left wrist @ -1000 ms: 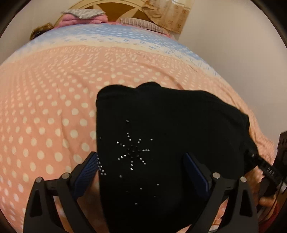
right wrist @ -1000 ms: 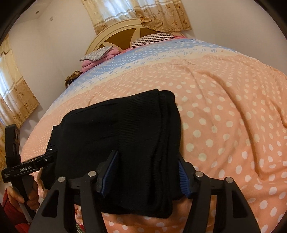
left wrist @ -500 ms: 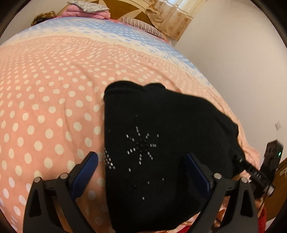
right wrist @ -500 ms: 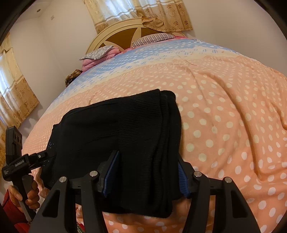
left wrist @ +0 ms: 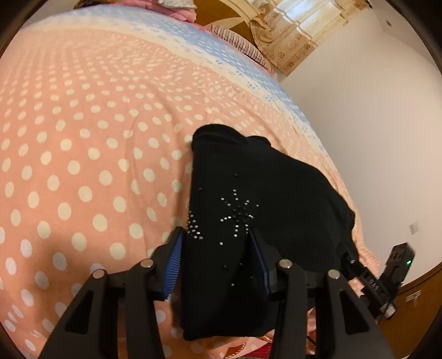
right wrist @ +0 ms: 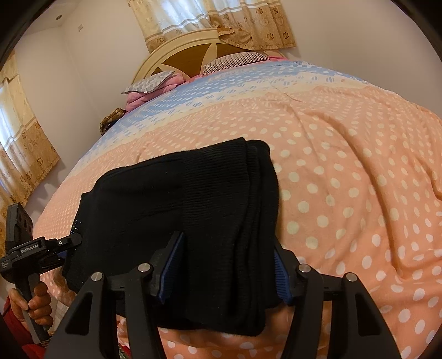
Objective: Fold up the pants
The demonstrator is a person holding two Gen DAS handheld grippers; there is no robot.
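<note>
pants: black pants [left wrist: 276, 193], folded, lying on the polka-dot bed [left wrist: 83, 165]
left hand-held gripper [left wrist: 218, 265]: jaws closing, studded pants edge between them
right hand-held gripper [right wrist: 226, 270]: clamped on the pants' layered end

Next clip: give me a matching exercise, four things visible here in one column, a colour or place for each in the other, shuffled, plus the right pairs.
Things:
1. pants
2. bedspread
3. headboard
4. curtain

Descriptions:
A. cream frame with brown panels, at the far end of the bed
B. black, folded, lying on the bed
C. gold floral pattern, hanging above the bed
D. pink with white dots

Pairs: 1-B, 2-D, 3-A, 4-C
</note>
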